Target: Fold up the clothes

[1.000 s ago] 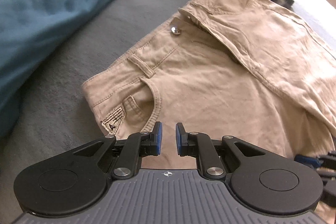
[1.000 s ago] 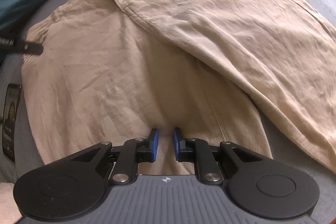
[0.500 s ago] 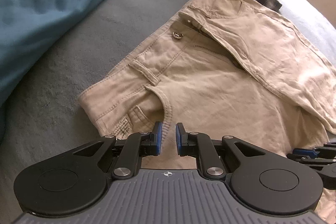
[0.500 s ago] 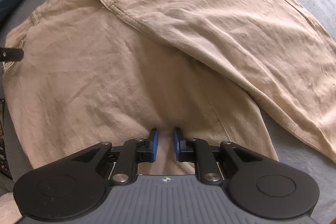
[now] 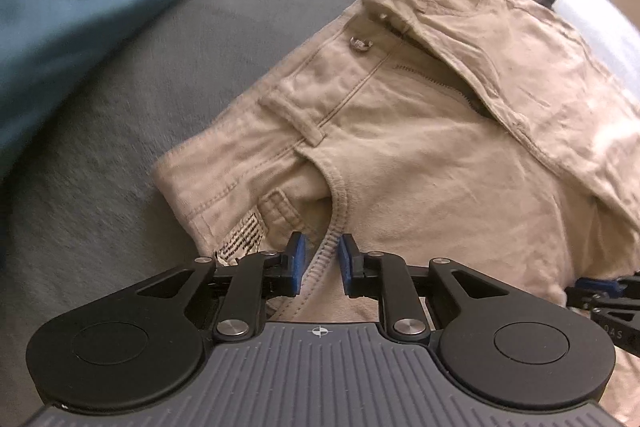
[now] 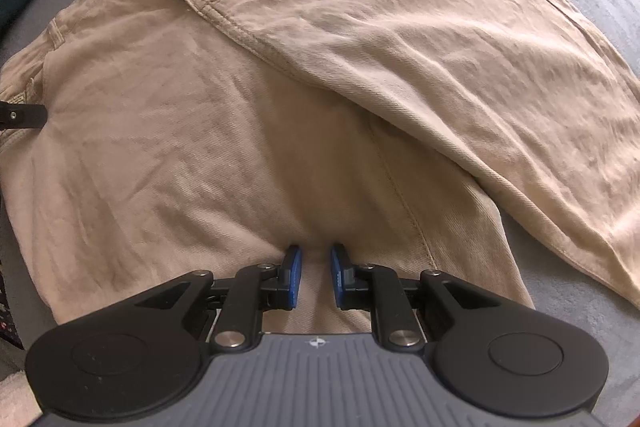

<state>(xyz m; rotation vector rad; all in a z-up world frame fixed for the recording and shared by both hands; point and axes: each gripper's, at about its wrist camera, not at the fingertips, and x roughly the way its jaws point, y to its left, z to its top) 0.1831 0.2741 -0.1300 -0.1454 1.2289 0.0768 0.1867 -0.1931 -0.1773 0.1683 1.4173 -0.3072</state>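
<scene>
The khaki cotton trousers (image 5: 420,163) lie flat on the grey fleece blanket (image 5: 132,131), one leg folded diagonally across the other. To fold them well, I judge each claw should bite a full pinch of cloth at the near edge, both layers together, then lift evenly so the crease stays straight.

The left gripper (image 5: 319,265) hovers over the hip pocket: the stitched pocket edge (image 5: 338,199) runs from 12 o'clock down between its blue pads, which are opening and not pressing it. A white care label (image 5: 240,237) sits at 10 o'clock.

The right gripper (image 6: 316,277) stands slightly parted over the lower leg, pinching nothing; the leg seam (image 6: 400,195) lies at 1 o'clock, the overlapping leg (image 6: 420,39) beyond.
</scene>
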